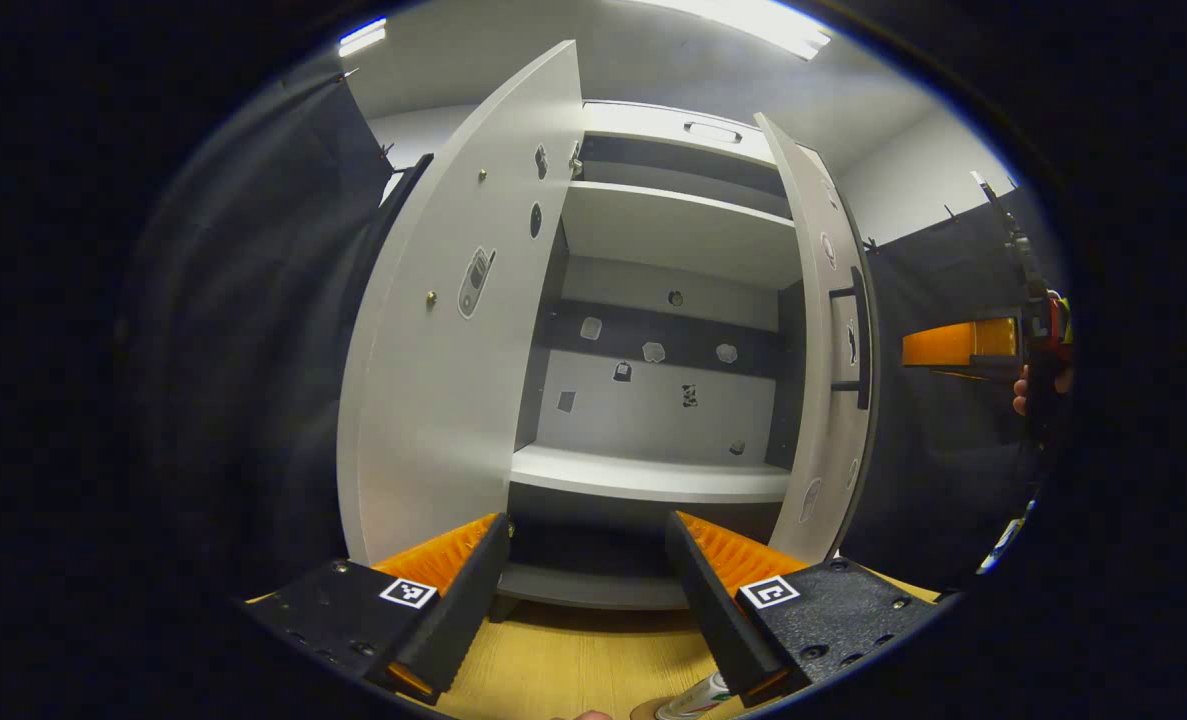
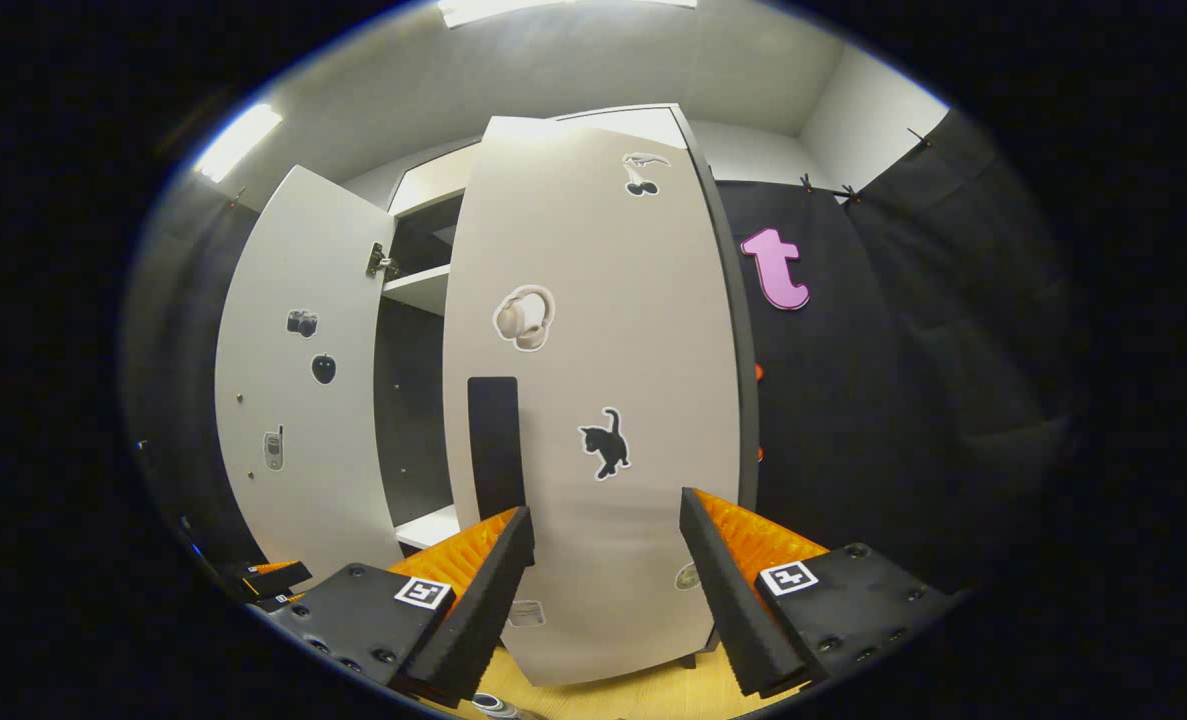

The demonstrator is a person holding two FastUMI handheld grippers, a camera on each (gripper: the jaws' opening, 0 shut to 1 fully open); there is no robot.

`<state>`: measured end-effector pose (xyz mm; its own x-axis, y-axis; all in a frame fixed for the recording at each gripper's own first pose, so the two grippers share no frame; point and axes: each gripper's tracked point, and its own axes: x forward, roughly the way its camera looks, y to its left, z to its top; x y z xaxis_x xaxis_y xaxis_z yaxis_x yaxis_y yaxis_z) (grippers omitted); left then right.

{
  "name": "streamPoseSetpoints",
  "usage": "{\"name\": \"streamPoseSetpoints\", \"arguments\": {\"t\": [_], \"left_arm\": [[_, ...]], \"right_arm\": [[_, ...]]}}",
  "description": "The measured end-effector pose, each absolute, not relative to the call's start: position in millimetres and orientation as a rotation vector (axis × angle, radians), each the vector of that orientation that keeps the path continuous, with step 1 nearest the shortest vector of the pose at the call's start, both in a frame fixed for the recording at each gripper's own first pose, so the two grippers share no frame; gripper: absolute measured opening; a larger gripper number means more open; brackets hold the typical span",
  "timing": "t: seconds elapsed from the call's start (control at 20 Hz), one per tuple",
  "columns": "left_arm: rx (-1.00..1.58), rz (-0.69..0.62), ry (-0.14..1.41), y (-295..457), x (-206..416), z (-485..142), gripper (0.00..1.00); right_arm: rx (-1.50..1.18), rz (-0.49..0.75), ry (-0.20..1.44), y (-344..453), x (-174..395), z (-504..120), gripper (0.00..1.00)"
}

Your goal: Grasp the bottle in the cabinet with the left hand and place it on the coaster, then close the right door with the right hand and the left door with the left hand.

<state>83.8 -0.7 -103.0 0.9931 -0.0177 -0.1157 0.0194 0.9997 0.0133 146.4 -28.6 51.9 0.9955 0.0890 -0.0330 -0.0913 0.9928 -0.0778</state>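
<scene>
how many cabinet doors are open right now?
2. The left door is swung wide open, with stickers on its inner face. The right door is also open, standing out from the cabinet, its sticker-covered outer face toward the right gripper.

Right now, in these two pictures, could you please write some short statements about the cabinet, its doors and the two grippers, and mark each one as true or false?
1. Both cabinet doors are fully closed. False: the left door and the right door stand open.
2. The left gripper is open and holds nothing. True.
3. A bottle stands on the middle shelf. False: that shelf holds no bottle.
4. The right gripper faces the outside of the right door, which has a cat sticker. True.
5. The right gripper is shut on the door handle. False: its jaws are apart, with nothing between them.
</scene>
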Motion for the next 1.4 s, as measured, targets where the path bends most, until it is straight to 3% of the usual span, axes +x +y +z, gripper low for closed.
{"name": "streamPoseSetpoints", "arguments": {"t": [0.25,0.35,0.6,0.85,1.0,1.4], "left_arm": [[0.027,0.051,0.085,17,66,-82,0.92],[0.028,0.092,0.071,28,57,-71,0.95],[0.057,0.279,-0.011,77,25,-32,0.94],[0.021,0.434,-0.025,132,0,-13,0.92],[-0.001,0.525,-0.01,170,-4,-11,0.95],[0.026,0.495,-0.047,212,63,23,0.94]], "right_arm": [[-0.082,0.121,0.041,-14,166,43,0.97],[-0.096,0.113,0.043,-15,172,41,0.97],[-0.105,0.136,0.046,-9,184,39,0.97],[-0.118,0.141,0.037,-4,193,38,0.97],[-0.097,0.14,0.044,-3,196,36,0.97],[-0.005,0.147,0.055,-2,187,42,0.97]]}}
